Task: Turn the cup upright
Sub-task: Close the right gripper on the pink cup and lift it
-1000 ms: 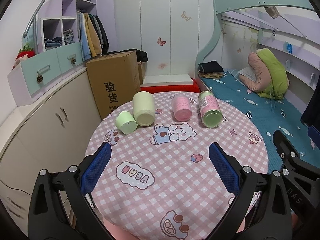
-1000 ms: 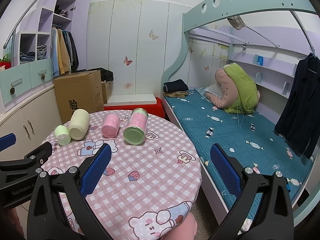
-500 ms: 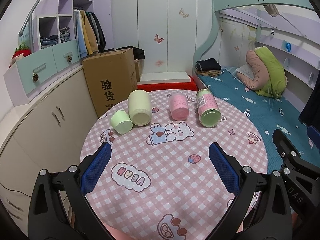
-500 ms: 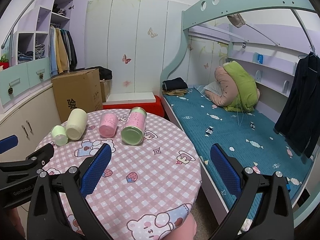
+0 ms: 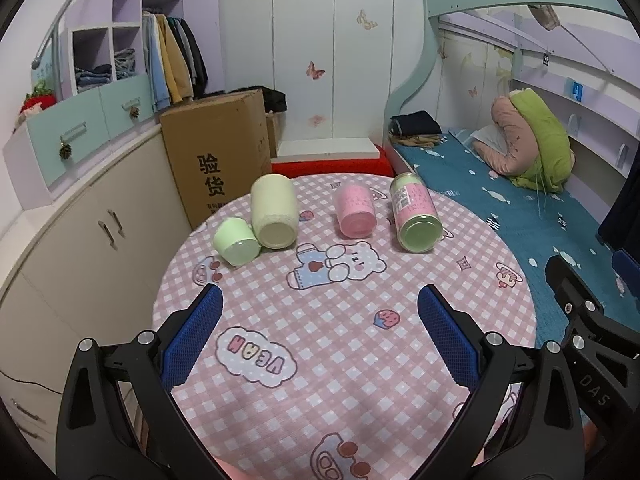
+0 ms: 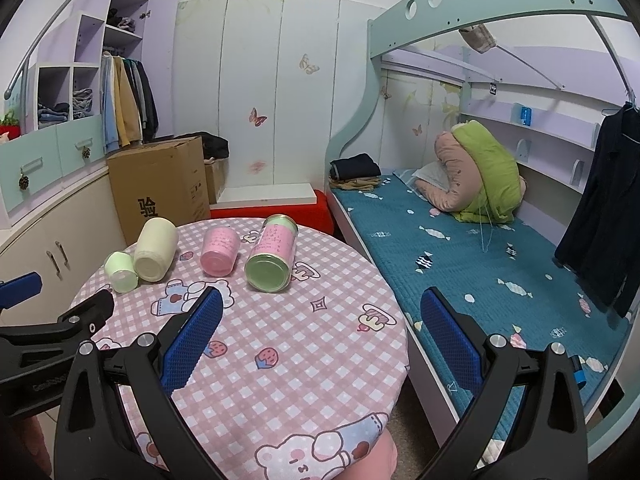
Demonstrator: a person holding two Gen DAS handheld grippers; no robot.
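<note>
Pink gingham tablecloth (image 5: pixel 320 360) under four cups lying on their sides at the far edge: small green cup (image 5: pixel 236 243) touching cream cup (image 5: pixel 274 211), pink cup (image 5: pixel 355 211), green-based labelled cup (image 5: pixel 414 213). My left gripper (image 5: pixel 319 334) and right gripper (image 6: pixel 322 336) gape wide, empty, well short. Risks: cups roll when nudged; neighbours get knocked.

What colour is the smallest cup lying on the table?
Pale mint green: the small plastic cup lying on its side, clearest in the left wrist view.

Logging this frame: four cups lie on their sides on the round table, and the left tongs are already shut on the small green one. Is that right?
Not quite. Four cups do lie on their sides on the table, but the left tongs are open and hold nothing; the small green cup lies untouched well beyond them. The left wrist view shows it.
</note>
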